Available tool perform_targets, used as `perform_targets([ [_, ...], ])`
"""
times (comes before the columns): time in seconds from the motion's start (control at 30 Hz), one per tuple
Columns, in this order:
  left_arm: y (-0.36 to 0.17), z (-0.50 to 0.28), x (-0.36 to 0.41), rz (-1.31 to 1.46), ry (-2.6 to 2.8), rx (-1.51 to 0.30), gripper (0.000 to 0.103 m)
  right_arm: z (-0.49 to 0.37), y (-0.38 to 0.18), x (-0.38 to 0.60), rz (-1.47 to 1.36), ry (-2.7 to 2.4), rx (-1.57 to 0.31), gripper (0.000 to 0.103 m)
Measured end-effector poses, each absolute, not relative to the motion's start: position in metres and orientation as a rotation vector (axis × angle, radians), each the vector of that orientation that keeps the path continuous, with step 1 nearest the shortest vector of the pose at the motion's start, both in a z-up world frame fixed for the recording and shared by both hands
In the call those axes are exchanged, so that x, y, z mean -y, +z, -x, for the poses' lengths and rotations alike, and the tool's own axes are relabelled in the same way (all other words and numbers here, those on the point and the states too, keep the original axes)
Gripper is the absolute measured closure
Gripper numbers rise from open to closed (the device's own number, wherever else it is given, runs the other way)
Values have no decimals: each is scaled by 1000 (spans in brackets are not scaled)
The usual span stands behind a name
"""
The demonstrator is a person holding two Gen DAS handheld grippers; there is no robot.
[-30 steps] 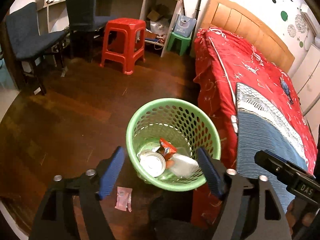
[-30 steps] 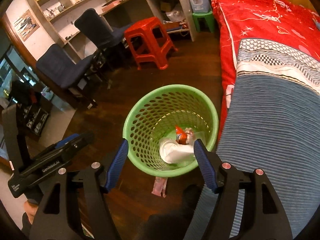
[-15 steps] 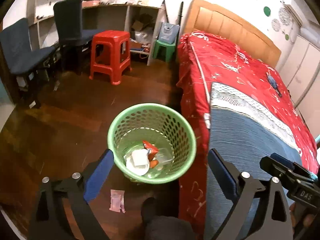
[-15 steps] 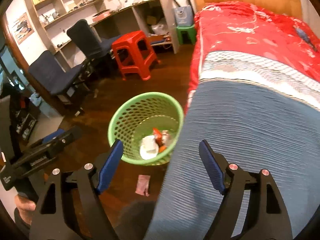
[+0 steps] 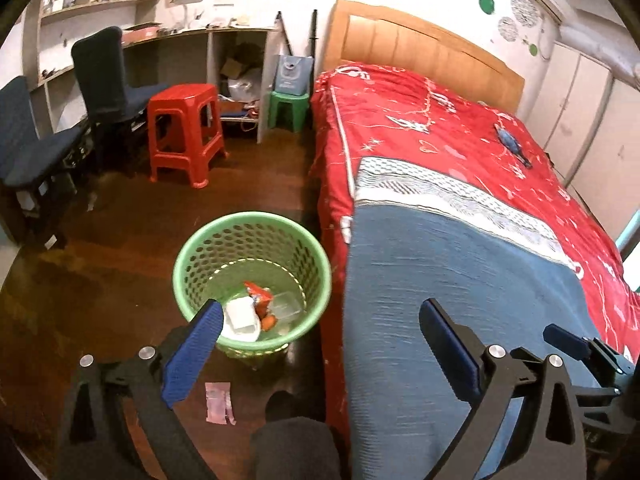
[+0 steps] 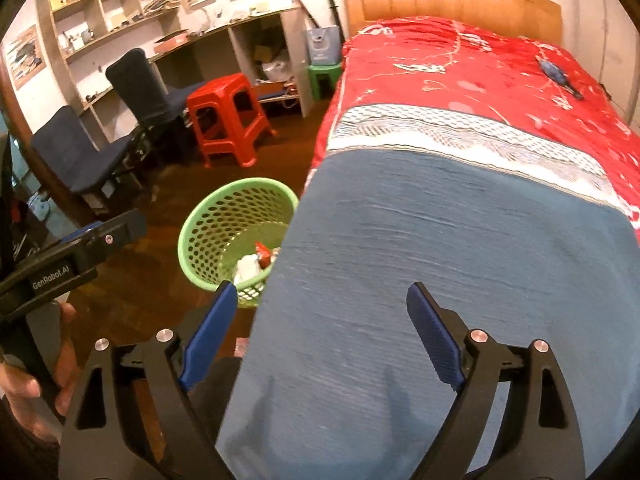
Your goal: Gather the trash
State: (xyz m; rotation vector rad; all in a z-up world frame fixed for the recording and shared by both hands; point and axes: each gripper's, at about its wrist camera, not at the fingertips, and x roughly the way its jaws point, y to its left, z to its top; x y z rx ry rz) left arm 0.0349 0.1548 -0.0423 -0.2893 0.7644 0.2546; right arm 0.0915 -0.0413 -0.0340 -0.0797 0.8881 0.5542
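Observation:
A green perforated basket (image 5: 192, 252) stands on the wooden floor beside the bed and shows in the right wrist view (image 6: 200, 224) too. It holds trash: a white cup (image 5: 240, 316), a red wrapper (image 5: 259, 293) and a clear plastic piece. A pink wrapper (image 5: 218, 397) lies on the floor in front of the basket. My left gripper (image 5: 320, 322) is open and empty, held above the basket's right side and the bed edge. My right gripper (image 6: 320, 300) is open and empty above the blue blanket (image 6: 420, 260). A blue object (image 5: 510, 144) lies far up on the red bedspread.
The bed (image 5: 440, 128) with a red cover and wooden headboard fills the right. A red stool (image 5: 184, 132), a green stool (image 5: 290, 110), two dark chairs (image 5: 108, 76) and a shelf desk stand at the back left. The person's foot (image 5: 280, 404) is near the basket.
Both grippers have risen and swung right, from directly over the basket toward the bed. The basket now sits lower left in both views. Both stay open and empty.

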Motion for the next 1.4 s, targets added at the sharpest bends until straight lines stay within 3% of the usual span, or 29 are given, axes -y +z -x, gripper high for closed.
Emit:
perform_targets([
  [0.47, -26, -18, -121, 241, 257, -730, 7, -70, -16, 76, 96, 450, -835, 11],
  [1.4, -16, -11, -107, 194, 271, -724, 7, -67, -13, 87, 71, 437, -826, 10],
])
